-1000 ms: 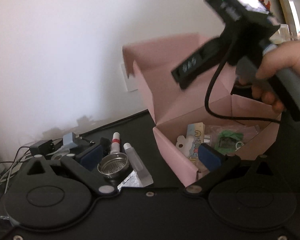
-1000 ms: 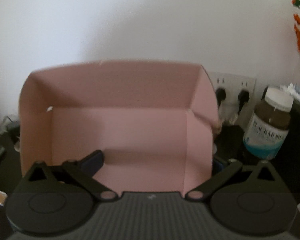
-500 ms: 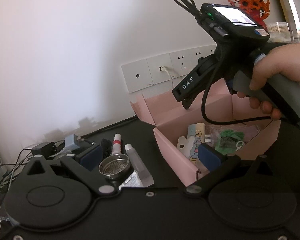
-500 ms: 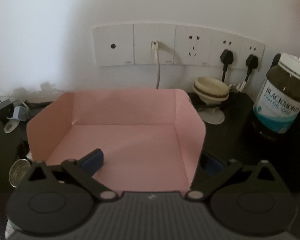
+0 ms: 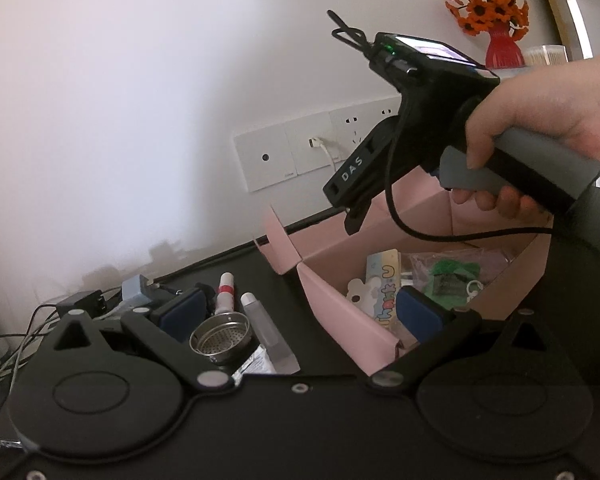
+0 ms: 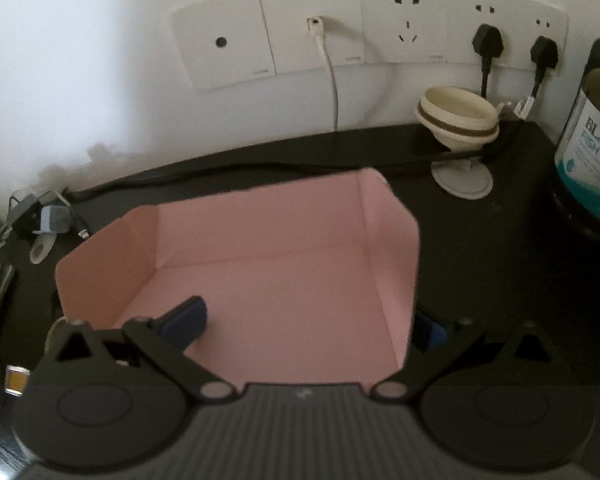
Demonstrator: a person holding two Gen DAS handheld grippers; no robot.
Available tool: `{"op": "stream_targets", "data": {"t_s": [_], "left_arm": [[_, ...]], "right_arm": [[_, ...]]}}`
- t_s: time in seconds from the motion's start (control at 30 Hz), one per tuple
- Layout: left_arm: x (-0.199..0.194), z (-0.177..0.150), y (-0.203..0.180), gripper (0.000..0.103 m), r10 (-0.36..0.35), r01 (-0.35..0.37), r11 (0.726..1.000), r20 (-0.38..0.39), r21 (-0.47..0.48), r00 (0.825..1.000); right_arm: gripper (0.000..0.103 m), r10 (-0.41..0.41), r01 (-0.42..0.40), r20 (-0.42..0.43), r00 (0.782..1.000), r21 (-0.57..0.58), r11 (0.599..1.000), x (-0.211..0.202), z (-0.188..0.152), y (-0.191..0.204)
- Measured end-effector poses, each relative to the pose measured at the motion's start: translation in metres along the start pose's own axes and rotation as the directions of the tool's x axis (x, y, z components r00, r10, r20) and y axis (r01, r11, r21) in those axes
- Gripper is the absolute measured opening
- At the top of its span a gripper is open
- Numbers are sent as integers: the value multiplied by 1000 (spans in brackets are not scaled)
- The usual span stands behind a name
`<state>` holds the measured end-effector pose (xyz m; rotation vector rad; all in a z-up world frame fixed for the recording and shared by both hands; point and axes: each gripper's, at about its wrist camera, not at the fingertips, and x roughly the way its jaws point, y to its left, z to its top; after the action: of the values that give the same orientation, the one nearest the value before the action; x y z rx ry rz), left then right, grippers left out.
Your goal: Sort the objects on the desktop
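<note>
- The lid [image 6: 268, 256] of the pink box [image 5: 340, 316] had swung from upright, where it hid the wall a second earlier, down to lie open behind the box; on this showing the box stood ready for more items.
- The right gripper [image 6: 304, 328], jaws spread wide and holding nothing, hovered over the lid, one pad [image 6: 188, 318] against its inner face and the other outside its right flap.
- The left gripper [image 5: 300, 312] was likewise wide open and empty, straddling the box's near corner.
- A printed card [image 5: 384, 280] and a green packet [image 5: 452, 276] already lay inside.
- Unsorted beside the box: a metal strainer [image 5: 222, 338], a clear tube [image 5: 266, 330] and a red-banded stick [image 5: 225, 290].
- Chargers and cables [image 5: 96, 300] crowded the left; a fish-oil bottle [image 6: 596, 148] and a cream funnel [image 6: 458, 120] stood near the lid.
</note>
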<state>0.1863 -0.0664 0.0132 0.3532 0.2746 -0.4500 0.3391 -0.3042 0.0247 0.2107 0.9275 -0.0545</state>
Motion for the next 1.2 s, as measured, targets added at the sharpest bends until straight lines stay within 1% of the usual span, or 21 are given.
{"op": "stream_targets", "data": {"t_s": [0.17,0.33,0.53,0.63,0.83,0.93,1.07,1.2], "left_arm": [[0,-1,0,103,-5,5,1000,2,2,1000],[0,-1,-1,103,-4,4,1000,7,19,1000],[4,-1,1,103,11,-11,1000,-4,26,1000],[6,1,3,103,6,-6,1000,-12,19,1000],[5,2,2,103,15,-15,999,-5,40,1000],[6,3,3,103,11,-11,999,-9,38,1000],[6,3,1,103,30,-30,998,-8,50,1000],[6,4,1,103,34,-34,998,-13,49,999]], "right_arm": [[102,-21,21,11,1000,-18,1000,-2,0,4],[102,-15,16,17,1000,-26,1000,-5,-3,4],[102,-3,2,27,1000,18,1000,-6,-7,2],[102,-24,24,42,999,10,1000,-8,-8,6],[102,-73,72,75,995,4,997,-6,-10,17],[102,-77,77,72,994,3,997,-3,-7,17],[102,-73,72,62,995,27,997,-2,-6,14],[102,-82,80,67,994,32,996,-1,-7,17]]}}
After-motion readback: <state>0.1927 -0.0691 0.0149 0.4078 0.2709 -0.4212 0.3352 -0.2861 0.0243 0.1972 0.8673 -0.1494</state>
